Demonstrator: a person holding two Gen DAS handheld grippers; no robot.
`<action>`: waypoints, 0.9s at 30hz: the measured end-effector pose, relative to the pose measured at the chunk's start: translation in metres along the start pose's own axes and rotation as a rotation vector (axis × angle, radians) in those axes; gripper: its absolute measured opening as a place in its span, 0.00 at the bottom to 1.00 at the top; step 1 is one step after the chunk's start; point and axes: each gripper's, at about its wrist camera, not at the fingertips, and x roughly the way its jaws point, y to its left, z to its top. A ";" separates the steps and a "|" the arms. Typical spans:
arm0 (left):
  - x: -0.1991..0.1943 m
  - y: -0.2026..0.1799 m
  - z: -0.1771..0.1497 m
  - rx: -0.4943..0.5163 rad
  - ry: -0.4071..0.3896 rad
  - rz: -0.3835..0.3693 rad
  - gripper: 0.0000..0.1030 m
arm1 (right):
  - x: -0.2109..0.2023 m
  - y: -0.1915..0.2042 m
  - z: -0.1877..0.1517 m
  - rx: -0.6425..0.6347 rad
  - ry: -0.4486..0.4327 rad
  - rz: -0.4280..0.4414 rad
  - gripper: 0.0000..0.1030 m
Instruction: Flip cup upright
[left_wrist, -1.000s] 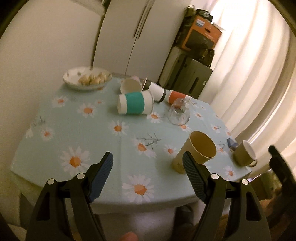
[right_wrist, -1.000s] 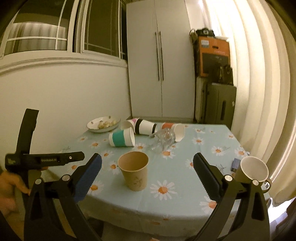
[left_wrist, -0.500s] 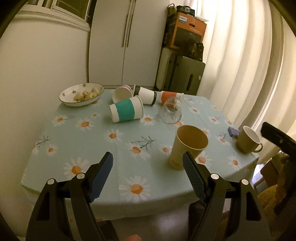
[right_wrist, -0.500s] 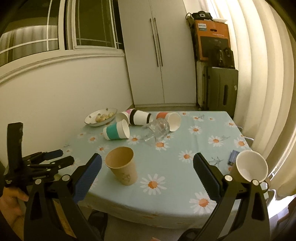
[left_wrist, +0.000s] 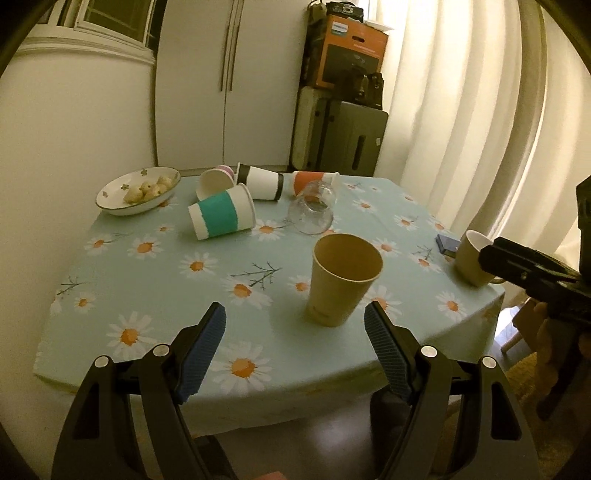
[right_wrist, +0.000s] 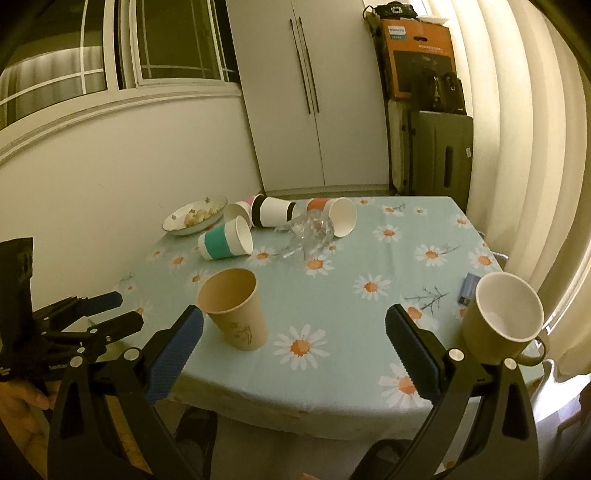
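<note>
Daisy tablecloth (left_wrist: 155, 266) holds upright brown cup (left_wrist: 341, 280), several cups (left_wrist: 221, 218) lying sideways. Left gripper (left_wrist: 295, 343), right gripper (right_wrist: 293, 343) both wide, empty. Mug (left_wrist: 471, 258) partly hidden.

- paper cup (left_wrist: 343, 280) stands upright near the front edge of the worktop (left_wrist: 155, 280)
- mug (right_wrist: 502, 319) sits way off to its right, by the right edge
- behind them a glass (left_wrist: 312, 212) lies on its side, with four tipped-over cups (left_wrist: 223, 218) in a bunch next to it
- bowl (left_wrist: 138, 190) is at the back left corner
</note>
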 end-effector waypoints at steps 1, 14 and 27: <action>0.000 -0.001 0.000 0.002 0.000 -0.004 0.74 | 0.001 0.001 -0.001 -0.006 0.004 -0.005 0.95; -0.006 0.001 -0.002 -0.012 -0.010 -0.003 0.74 | 0.007 0.010 -0.005 -0.051 0.029 -0.022 0.95; -0.006 -0.001 -0.002 -0.011 -0.001 -0.002 0.74 | 0.009 0.012 -0.006 -0.061 0.041 -0.014 0.95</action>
